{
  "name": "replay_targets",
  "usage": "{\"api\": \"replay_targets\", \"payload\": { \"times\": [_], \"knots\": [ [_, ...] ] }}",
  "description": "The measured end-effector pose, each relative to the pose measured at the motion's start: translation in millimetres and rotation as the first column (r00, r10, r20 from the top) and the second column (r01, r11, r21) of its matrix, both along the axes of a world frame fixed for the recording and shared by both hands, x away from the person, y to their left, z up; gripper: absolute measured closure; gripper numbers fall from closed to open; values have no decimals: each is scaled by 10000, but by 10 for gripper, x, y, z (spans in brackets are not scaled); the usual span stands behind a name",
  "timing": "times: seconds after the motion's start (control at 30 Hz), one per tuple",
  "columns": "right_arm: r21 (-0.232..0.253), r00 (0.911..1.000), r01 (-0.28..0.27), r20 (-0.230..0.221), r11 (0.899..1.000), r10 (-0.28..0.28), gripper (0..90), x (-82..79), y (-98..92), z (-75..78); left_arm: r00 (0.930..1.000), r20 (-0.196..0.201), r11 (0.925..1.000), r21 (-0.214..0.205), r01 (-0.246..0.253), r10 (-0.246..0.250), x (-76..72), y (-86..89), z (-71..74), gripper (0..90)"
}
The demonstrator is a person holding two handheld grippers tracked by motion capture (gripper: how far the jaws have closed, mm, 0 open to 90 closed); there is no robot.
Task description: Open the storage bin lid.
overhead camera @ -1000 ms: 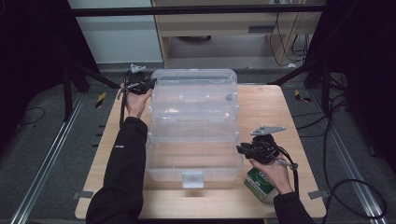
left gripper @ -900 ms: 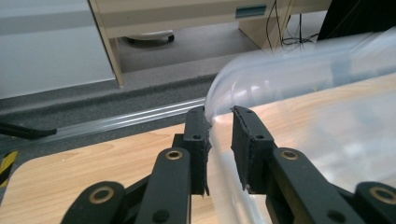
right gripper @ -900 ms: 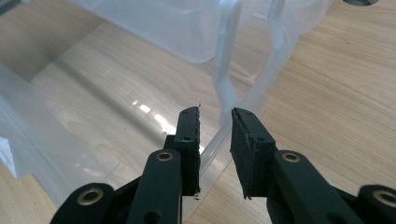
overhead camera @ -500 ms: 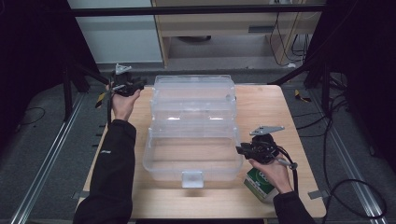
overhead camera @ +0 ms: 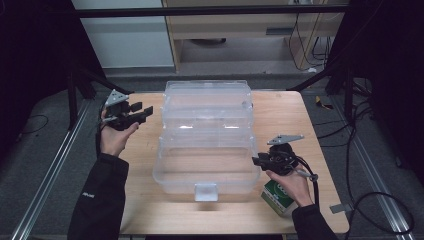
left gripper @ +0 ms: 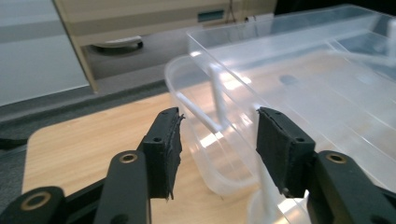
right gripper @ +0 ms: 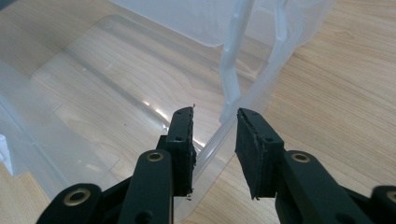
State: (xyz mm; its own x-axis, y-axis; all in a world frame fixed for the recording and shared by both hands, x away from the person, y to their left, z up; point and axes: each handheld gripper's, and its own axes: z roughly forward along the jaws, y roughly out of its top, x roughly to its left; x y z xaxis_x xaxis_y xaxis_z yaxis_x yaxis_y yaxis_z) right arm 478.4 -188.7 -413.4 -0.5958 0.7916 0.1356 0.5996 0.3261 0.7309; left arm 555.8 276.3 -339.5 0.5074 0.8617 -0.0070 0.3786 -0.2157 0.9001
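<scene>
The clear plastic box (overhead camera: 206, 137) stands open in the middle of the wooden table (overhead camera: 285, 112). The right gripper (overhead camera: 256, 161) is at its right side, jaws a little apart around the rim, not pressing it. The left gripper (overhead camera: 144, 111), just left of the box, has been opening and holds nothing.

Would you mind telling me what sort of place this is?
Probably a lab recording station: a wooden table inside a black frame, loose cables on grey carpet, cabinets behind.

Clear plastic box (overhead camera: 207, 145), black grippers, green-and-white carton (overhead camera: 276, 196) on a light wood-grain table (overhead camera: 280, 112)
</scene>
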Motion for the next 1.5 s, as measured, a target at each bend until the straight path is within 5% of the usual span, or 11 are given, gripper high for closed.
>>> {"api": "replay_targets", "payload": {
  "times": [0.33, 0.53, 0.7, 0.8, 0.93, 1.0, 1.2, 1.5],
  "knots": [
    [-151, 10000, -35, -76, 9999, 34, 669, 5, 9, 15, 9991, -353, 9976, 654, 238, -215, -468, -16, -126, 469],
    [-273, 9999, -8, -122, 9996, 5, 671, 12, 23, 28, 9974, -589, 9979, 467, 441, -413, -696, -40, -240, 526],
    [-260, 9999, 54, -138, 9996, -58, 674, 1, 28, 27, 9938, -1008, 9958, 734, 546, -471, -844, -90, -366, 590],
    [-277, 9999, 67, -125, 9996, -70, 676, -3, 30, 27, 9900, -1340, 9907, 1223, 603, -438, -871, -136, -447, 626],
    [-366, 9999, 94, -64, 9993, -97, 679, -3, 40, 31, 9836, -1743, 9908, 1167, 680, -469, -883, -180, -556, 652],
    [-390, 9998, 154, -78, 9991, -157, 680, -8, 48, 33, 9817, -1859, 9850, 1567, 721, -423, -887, -207, -600, 657],
    [-477, 9996, 260, -51, 9985, -263, 684, -18, 67, 37, 9693, -2377, 9849, 1423, 989, -629, -861, -273, -711, 695],
    [-531, 9998, 179, -4, 9984, -179, 684, -5, 62, 38, 9704, -2339, 9873, 1297, 920, -597, -854, -268, -730, 690]
  ]
}}
